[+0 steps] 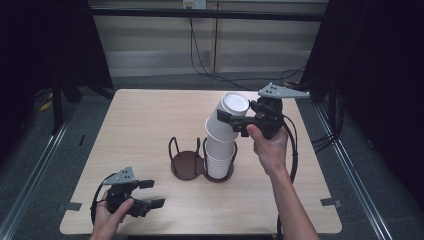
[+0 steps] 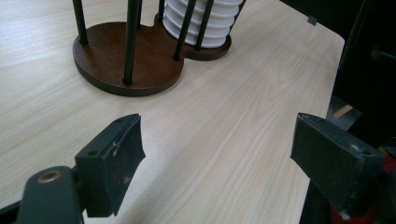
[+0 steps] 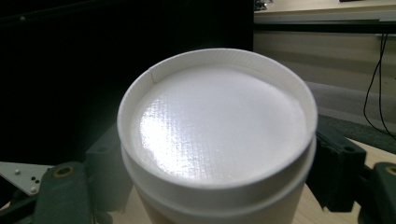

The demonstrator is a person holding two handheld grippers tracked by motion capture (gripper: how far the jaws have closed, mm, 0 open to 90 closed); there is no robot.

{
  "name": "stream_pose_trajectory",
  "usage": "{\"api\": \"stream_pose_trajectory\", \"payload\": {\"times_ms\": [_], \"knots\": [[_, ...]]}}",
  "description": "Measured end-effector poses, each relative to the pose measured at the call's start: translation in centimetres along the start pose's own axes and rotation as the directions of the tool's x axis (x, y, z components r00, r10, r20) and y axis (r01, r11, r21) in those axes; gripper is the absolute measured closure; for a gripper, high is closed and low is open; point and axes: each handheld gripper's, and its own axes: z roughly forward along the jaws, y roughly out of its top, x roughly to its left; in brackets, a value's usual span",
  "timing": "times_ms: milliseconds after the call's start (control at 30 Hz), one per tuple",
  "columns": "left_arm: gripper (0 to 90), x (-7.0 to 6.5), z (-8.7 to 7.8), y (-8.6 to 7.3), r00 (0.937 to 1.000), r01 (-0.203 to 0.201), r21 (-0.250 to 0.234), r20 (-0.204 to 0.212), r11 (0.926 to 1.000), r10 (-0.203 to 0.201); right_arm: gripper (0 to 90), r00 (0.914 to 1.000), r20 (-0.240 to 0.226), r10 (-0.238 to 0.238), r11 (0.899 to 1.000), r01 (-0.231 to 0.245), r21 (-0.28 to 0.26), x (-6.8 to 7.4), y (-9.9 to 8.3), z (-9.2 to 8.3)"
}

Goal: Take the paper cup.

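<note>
High view overlooks table [image 1: 150, 125]; left gripper view low, shares cup rack [image 2: 126, 60].

Dark curtains [image 1: 45, 45], grey floor [image 1: 30, 145], pale wall panels [image 1: 150, 37].

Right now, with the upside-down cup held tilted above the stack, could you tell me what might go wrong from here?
1. The right gripper grips the paper cup across its wall near the base; squeezing could dent it.
2. The cup leans against the cup stack, so pulling sideways might drag further cups along or tip the cup holder.
3. The left gripper rests open near the table edge, bracing nothing, so the holder could slide.
</note>
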Motion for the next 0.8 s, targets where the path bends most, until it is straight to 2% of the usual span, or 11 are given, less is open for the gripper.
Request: {"api": "stream_pose_trajectory", "payload": {"times_ms": [300,467,800], "knots": [[16.7,0.0,0.0,0.0,1.0000,0.000,0.000,0.003,1.0000,0.000,22.1,0.9995,-0.032,0.002,0.998,-0.004,-0.057,0.1,0.6,-0.7],[16.6,0.0,0.0,0.0,1.0000,-0.007,0.005,0.001,1.0000,0.007,22.2,0.9990,-0.042,0.019,0.996,-0.022,-0.089,0.0,0.7,-1.2],[16.7,0.0,0.1,0.0,1.0000,-0.004,0.002,0.001,1.0000,0.004,22.3,0.9975,-0.060,0.038,0.993,-0.044,-0.110,-0.2,0.9,-2.8]]}}
